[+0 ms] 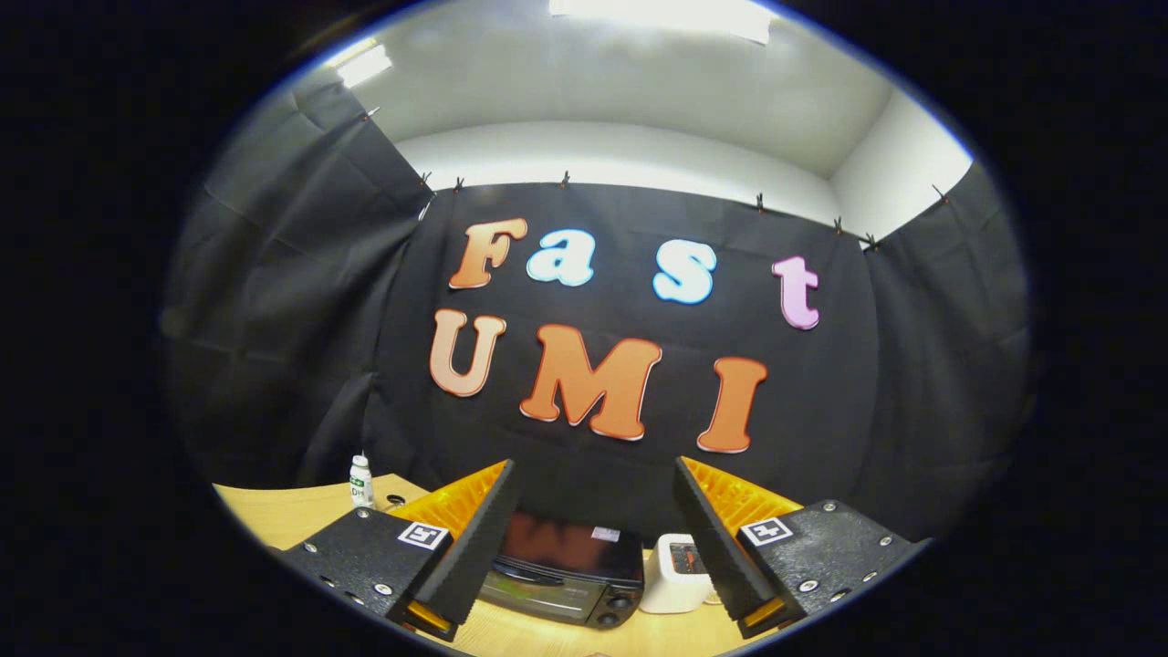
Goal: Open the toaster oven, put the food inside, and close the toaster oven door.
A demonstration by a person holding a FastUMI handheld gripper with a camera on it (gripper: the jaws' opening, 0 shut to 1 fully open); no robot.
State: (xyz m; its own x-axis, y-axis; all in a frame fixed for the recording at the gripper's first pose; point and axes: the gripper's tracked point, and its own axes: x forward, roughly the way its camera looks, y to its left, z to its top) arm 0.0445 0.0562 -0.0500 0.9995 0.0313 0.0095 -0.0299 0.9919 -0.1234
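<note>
- Desk (274, 516): pale wood, carrying everything; seen from high above, with the view tilted up toward the booth's cloth wall.
- Gripper (598, 538): jaws spread wide, nothing between the fingers (474, 547) but air, held well above the things on the desk.
- Toaster oven (566, 570): dark box low between the fingers and beyond them, door seemingly shut, handle bar across the top of the door, knobs at its right side. Fits either a door yet to be opened or one closed again; contents behind the glass impossible to tell.
- For any work at the door: best lowered and levelled so the handle sits square between the wide jaws, approached straight on, clear of the knobs.
- White box (675, 575): just right of the oven, purpose unclear; label too small to read.
- Small white bottle (361, 481): far left on the desk, well apart from the oven; label print unreadable.
- Food: not made out.
</note>
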